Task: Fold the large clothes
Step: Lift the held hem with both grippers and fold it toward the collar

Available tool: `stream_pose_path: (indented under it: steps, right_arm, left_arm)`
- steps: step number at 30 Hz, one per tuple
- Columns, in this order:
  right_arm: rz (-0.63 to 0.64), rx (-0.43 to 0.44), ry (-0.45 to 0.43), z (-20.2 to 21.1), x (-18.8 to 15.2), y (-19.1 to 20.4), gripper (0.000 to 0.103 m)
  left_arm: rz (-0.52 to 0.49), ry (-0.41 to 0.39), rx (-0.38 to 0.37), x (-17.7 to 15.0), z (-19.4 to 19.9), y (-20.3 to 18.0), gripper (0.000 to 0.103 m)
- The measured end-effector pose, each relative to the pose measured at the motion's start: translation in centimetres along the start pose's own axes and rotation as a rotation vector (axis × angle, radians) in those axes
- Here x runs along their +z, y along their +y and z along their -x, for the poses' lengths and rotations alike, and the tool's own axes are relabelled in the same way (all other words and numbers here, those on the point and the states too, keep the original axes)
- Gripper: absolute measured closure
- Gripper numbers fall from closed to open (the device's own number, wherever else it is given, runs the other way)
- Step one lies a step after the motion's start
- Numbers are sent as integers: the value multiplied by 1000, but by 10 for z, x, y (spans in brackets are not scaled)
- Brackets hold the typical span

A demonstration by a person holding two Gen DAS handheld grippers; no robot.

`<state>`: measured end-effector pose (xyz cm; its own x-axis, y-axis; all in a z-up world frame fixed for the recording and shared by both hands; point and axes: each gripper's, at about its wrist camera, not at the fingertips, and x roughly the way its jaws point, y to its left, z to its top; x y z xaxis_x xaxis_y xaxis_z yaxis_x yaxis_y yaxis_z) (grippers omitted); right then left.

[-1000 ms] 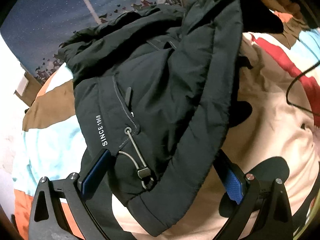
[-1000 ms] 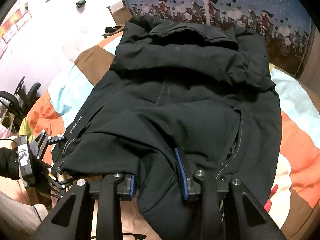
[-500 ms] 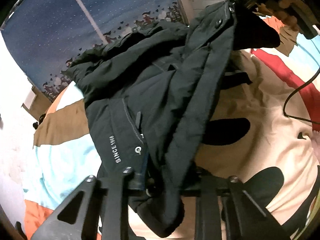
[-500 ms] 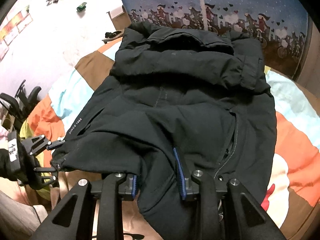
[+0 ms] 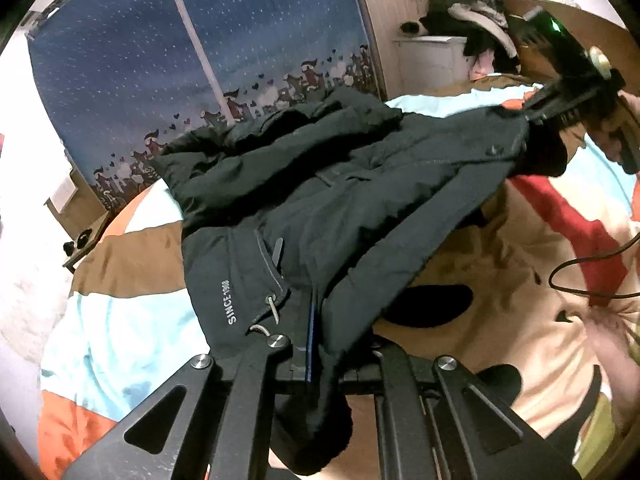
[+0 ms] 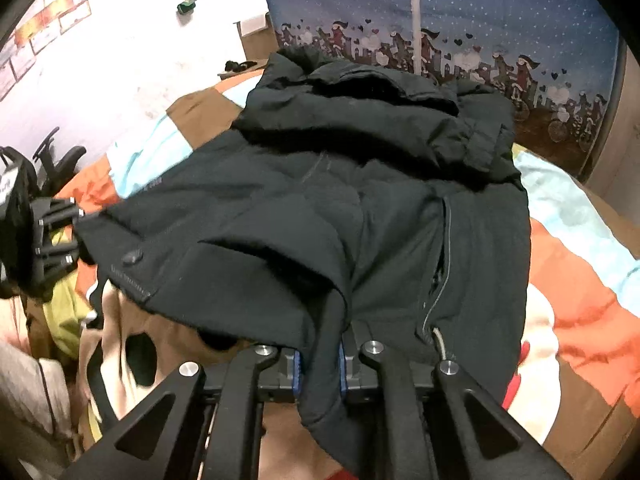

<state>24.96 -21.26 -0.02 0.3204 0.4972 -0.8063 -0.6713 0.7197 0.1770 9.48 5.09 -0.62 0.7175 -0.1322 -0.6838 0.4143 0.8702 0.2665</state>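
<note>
Gripping black jacket (image 5: pixel 360 208) hem | left gripper (image 5: pixel 316 344) newly clamped, raised | right gripper (image 6: pixel 320 364) tightened

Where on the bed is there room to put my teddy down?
Bare colourful patchwork bedspread shows right of the black padded jacket, and a light blue patch lies left of it. The middle is crowded: the jacket covers it.

Warm, dim indoor light. The white wall (image 6: pixel 120 60) left of the right tool is blown out, while the black jacket (image 5: pixel 340 208) ahead loses its fold detail in shadow. Fisheye bending curves the edges into black corners; motion blur softens the bedspread (image 5: pixel 560 320).
</note>
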Motion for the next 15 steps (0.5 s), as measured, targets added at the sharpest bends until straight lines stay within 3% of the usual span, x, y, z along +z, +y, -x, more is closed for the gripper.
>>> stream_pose_path:
  steps: [8, 15]
  right_arm:
    - [59, 41, 74, 21, -24, 29, 92]
    - [31, 32, 3, 38, 13, 21, 92]
  left_arm:
    - [14, 35, -48, -14, 39, -11, 97]
    - [76, -3, -45, 27, 43, 14, 98]
